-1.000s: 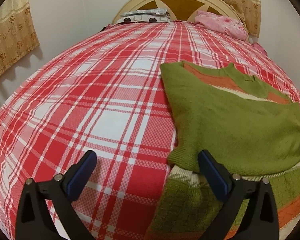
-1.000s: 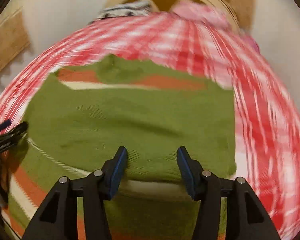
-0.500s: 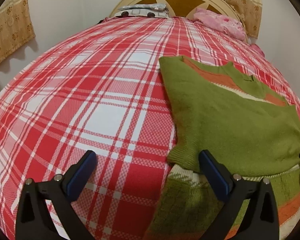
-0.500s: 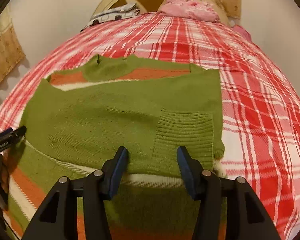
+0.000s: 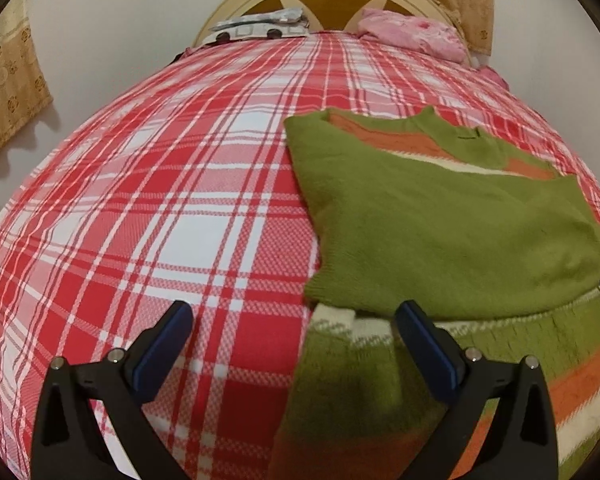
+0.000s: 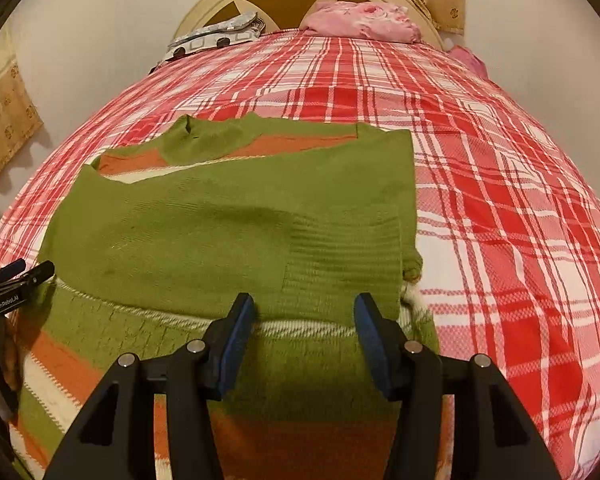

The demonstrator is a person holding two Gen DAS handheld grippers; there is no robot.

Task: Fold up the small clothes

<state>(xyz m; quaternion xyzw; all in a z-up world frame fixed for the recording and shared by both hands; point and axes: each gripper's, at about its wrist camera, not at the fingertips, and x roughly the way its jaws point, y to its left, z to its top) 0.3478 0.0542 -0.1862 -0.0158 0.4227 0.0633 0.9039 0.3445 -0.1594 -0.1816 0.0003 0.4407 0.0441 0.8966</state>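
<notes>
Plaid woven bedspread [image 5: 160, 208] | ribbed knit green sweater [image 6: 228, 232] folded | both hand-held grippers [image 5: 296, 332] [image 6: 304, 320] gaping, empty

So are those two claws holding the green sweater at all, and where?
No, nothing is held. Both the left claw and the right claw hang open above the sweater, which lies partly folded on the plaid bedspread.

Sweater [image 6: 228, 216] on bed [image 6: 500, 208] (pillow [image 6: 360, 20] behind).

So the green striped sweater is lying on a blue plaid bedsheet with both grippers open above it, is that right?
Not quite. The bedsheet is red and white plaid, as the left wrist view shows. The green striped sweater does lie on it, with the left gripper and right gripper open above.
</notes>
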